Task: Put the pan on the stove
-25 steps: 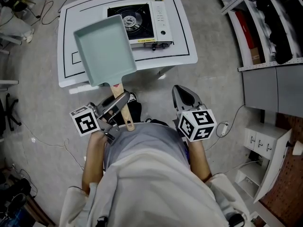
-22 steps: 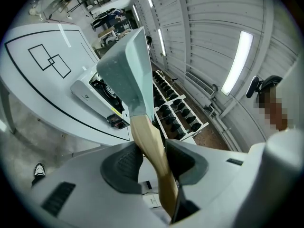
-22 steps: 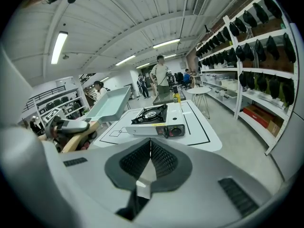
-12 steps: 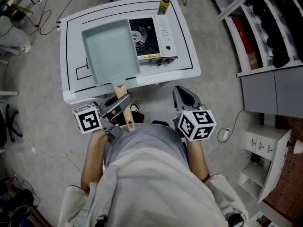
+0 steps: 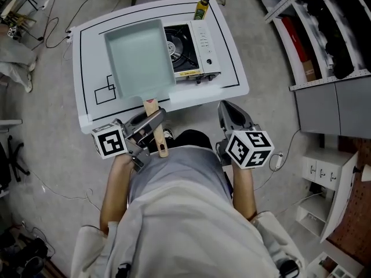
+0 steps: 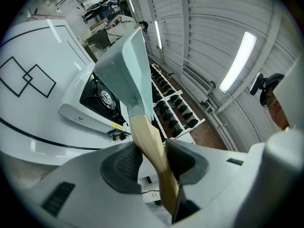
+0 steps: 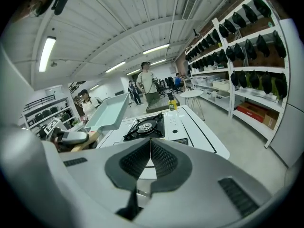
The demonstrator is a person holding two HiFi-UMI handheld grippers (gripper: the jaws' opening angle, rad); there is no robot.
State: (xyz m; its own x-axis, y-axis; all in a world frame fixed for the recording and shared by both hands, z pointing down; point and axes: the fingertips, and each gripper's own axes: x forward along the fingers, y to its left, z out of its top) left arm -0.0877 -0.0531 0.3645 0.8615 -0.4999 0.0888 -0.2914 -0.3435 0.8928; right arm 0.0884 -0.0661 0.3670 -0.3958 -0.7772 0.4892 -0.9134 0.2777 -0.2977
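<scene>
**Pan held over worktop, beside stove**

- A pale mint-green rectangular pan with a wooden handle is held up clear of the white worktop, which is marked with black lines. In the right gripper view the pan is seen raised and tilted, touching nothing below it.
- Nothing is seen inside the pan; its bare pale floor is in plain sight from the head view.
- The left claw is closed on the wooden handle. In the left gripper view both pads are pressed against the handle, one on each side, and the pan extends away from the claw.
- From the head view the pan's right edge is seen overlapping the left edge of the white portable gas stove with its black burner. The burner itself is left uncovered.
- A yellow-green bottle with a dark cap is stood on the worktop just behind the stove.
- The right claw is held low, near the worktop's front edge. Its pads are closed together with nothing between them.
</scene>
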